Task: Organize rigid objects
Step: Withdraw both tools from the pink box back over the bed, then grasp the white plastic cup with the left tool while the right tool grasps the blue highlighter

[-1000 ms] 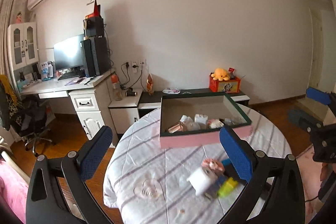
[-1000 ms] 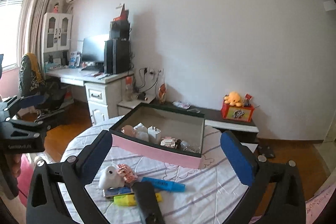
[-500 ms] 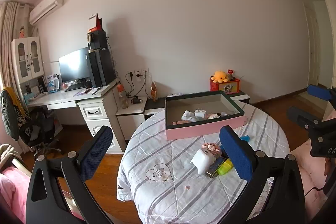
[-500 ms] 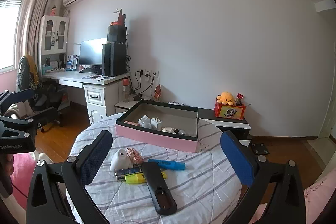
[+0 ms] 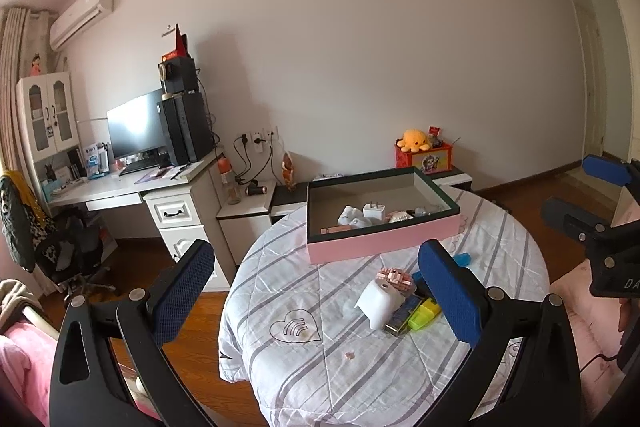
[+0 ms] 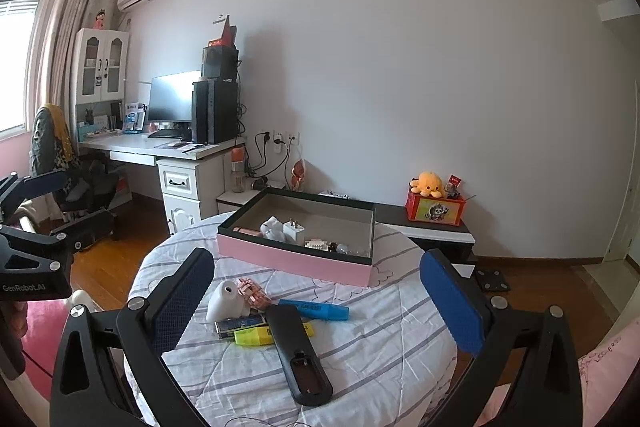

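In the left wrist view, the left gripper hangs well back from the table with its jaws spread wide and nothing between them. The box sits at the table's far side, already holding a plug and a few small pieces. On the near side of the box lies the loose pile: a white piece, a pink brick toy touching it, and a yellow marker partly hidden behind the right finger. In the right wrist view, the right gripper is likewise wide open and empty, held short of the pile. Nearest it is the black remote, lying across the yellow marker, with a blue marker between the remote and the box. A sensible step is to take the remote first, since it lies on top, closing across its narrow width and lifting straight so the markers beneath do not roll. The left gripper could take the white piece meanwhile.
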